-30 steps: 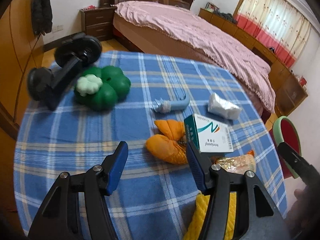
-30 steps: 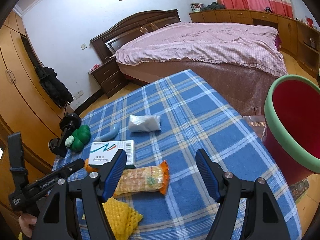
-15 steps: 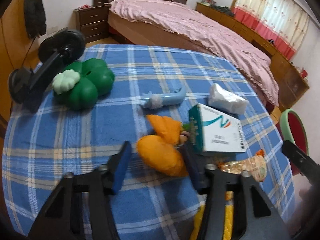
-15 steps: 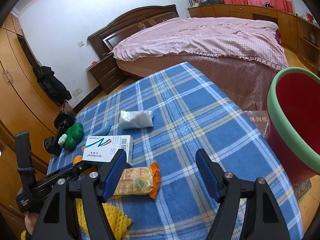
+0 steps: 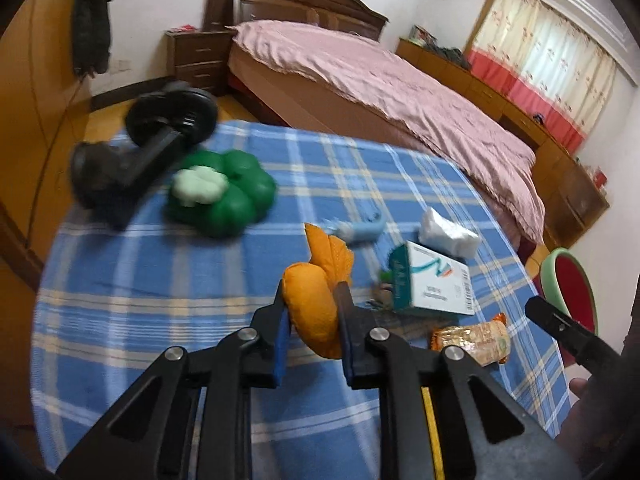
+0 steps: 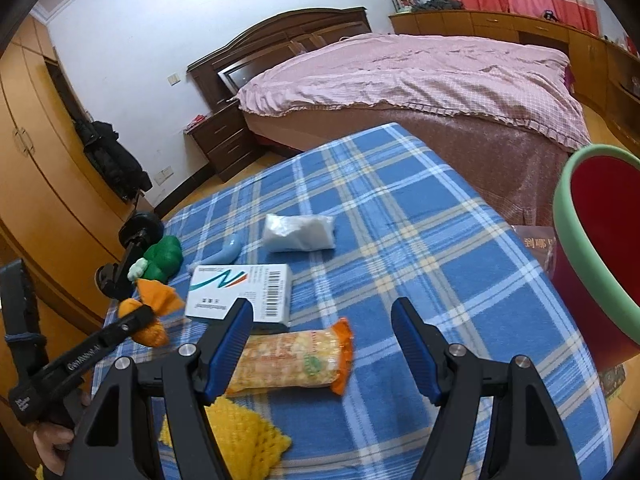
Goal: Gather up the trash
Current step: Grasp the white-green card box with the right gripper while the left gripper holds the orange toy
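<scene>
The left gripper has just been closing, and its blue pads now press on either side of an orange peel, which bulges up between the fingers; a second lobe of peel stands up behind the tips. The blur in the left wrist view does not show whether the peel is clear of the cloth. In the right wrist view the same grip sits near the table's left edge, with the peel clamped at the tip of the black arm. The right gripper stands wide open with nothing between its fingers, over the near part of the table, which is covered in a blue plaid cloth. A snack wrapper in orange and clear plastic lies on the cloth just beside the left finger of that gripper, partly behind it. A white and green carton lies just beyond the wrapper, and a white plastic bag farther in, toward the middle of the table. A pale blue curved item lies left of the bag, and a green toy and a black dumbbell sit at the far left edge. A yellow foam net lies at the near edge. Off the right edge stands a red bin with a green rim.
</scene>
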{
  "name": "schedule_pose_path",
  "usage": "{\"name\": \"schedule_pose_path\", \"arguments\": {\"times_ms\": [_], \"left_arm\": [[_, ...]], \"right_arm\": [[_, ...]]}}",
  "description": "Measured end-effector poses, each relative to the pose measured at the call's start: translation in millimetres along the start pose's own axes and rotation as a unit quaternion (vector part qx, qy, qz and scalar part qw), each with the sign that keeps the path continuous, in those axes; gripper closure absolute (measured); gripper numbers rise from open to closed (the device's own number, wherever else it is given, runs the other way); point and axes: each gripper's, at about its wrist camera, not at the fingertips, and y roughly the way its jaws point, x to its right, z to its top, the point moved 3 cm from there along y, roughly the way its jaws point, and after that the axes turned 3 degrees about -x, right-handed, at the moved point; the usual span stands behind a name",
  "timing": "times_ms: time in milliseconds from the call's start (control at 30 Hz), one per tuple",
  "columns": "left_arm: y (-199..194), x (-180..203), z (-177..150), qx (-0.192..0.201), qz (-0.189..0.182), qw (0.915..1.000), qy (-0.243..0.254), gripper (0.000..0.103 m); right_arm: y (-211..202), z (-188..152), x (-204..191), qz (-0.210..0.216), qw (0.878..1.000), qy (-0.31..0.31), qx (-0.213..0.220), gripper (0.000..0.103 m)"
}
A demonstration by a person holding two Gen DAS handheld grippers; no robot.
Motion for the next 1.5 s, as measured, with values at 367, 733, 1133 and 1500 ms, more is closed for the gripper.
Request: {"name": "schedule_pose_path", "arguments": {"times_ms": [367, 733, 1133, 1500], "left_arm": [[-36.1, -50.9, -2.2, 0.029, 0.035, 0.9980, -0.045, 0.083], [-41.0, -82.4, -12.6, 0.034, 0.043, 0.9953, -0.079, 0.083], [-36.6, -88.2, -15.7, 0.030, 0.035, 0.9953, -0.085, 0.083], [-34.1, -84.9, -17.8, 0.030, 0.025, 0.9955, -0.086, 0.083]], "right_arm": [[10.0, -3.7, -45.0, 0.013, 0.999, -0.030, -0.020, 0.008], [50.9, -3.9, -70.3, -0.002, 0.999, -0.020, -0.047, 0.000], [90.7, 0.4, -67.7, -0.035, 0.996, -0.028, -0.076, 0.000], [91.1, -3.1, -72.2, -0.062, 0.995, -0.048, -0.065, 0.010]]}}
